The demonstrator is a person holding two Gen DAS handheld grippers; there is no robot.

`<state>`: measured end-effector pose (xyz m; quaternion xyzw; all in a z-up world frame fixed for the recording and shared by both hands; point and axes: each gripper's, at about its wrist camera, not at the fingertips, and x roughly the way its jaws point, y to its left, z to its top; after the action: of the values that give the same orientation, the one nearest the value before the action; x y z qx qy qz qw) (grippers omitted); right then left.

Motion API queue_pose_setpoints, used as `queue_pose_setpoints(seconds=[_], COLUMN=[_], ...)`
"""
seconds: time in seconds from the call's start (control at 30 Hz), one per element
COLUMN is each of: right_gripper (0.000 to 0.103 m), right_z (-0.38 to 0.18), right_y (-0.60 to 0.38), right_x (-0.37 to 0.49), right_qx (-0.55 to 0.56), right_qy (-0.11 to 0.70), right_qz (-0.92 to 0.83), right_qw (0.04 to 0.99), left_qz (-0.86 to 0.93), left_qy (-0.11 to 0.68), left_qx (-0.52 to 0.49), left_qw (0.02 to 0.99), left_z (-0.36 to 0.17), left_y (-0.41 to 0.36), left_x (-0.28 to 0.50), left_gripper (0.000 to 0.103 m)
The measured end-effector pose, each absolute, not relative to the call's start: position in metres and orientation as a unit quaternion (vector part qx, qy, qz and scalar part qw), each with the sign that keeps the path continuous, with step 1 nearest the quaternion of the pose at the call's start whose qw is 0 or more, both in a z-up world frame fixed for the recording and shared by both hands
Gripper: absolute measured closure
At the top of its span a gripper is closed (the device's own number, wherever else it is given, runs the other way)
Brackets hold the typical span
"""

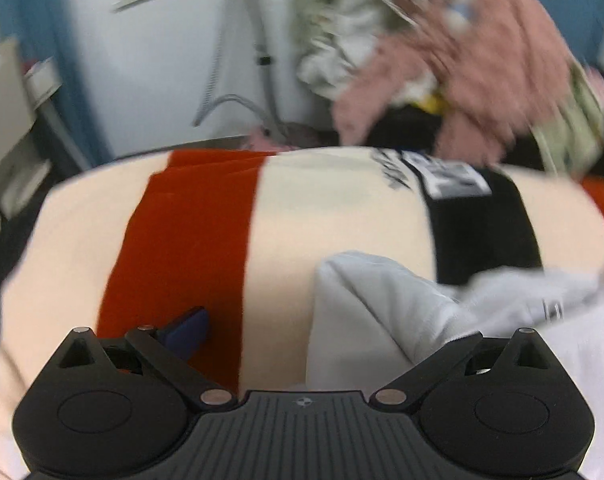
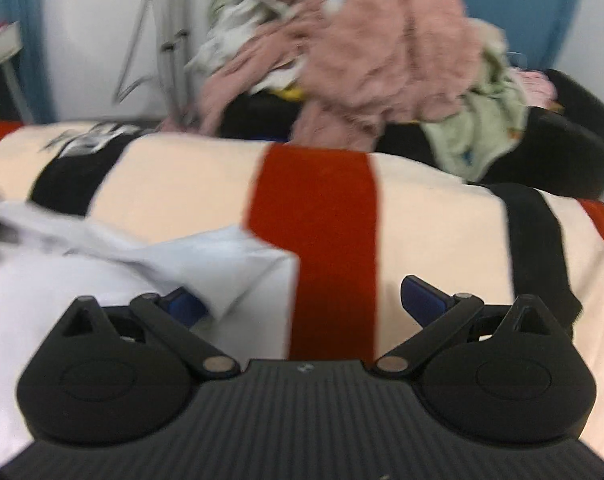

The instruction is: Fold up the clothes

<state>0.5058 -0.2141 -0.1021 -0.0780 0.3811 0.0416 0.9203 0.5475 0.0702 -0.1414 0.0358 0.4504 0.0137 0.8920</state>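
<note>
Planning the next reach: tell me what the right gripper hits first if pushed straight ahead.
Probably the red stripe of the striped blanket, right in front of the open right gripper. The white garment lies left of that line; depth is blurry.

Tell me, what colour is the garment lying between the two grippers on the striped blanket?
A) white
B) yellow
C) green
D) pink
A: the garment spread on the blanket is white; its corners reach the left gripper and the right gripper, both wide open. The pink and green clothes sit in the pile behind.
</note>
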Motion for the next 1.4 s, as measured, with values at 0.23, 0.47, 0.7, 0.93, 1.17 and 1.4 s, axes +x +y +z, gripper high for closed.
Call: queue_pose_setpoints(seconds=[0.23,0.47,0.7,0.93,1.17,1.4], right_gripper=[0.000,0.000,0.000,0.043,0.004,0.004], right_z=[-0.051,-0.002,0.031,0.056,0.048,-0.005], right_y=[-0.203,-0.213,-0.221,-0.233,-0.246,-0.254], right_x=[0.446,0.318,0.162,0.051,0.004,-0.006], right_qx=[-0.022,0.011,0.016,0.033,0.052,0.087], right_qy=[0.333,0.259,0.208,0.186,0.147,0.145], right_qz=[0.092,0.100,0.098,0.101,0.098,0.098], right_qw=[0.938,0.961,0.973,0.977,0.983,0.981], left_qz=[-0.008,-0.007,0.007,0.013,0.039,0.076], left_qy=[0.409,0.329,0.284,0.276,0.290,0.309], left_qx=[0.008,-0.025,-0.057,-0.081,-0.166,-0.164], left_qw=[0.912,0.944,0.957,0.958,0.942,0.934], left_z=[-0.082,-0.026,0.016,0.055,0.083,0.065], left_y=[0.081,0.091,0.100,0.115,0.124,0.120], left_x=[0.490,0.342,0.154,0.028,0.008,0.028], left_gripper=[0.001,0.001,0.001,0.001,0.001,0.001])
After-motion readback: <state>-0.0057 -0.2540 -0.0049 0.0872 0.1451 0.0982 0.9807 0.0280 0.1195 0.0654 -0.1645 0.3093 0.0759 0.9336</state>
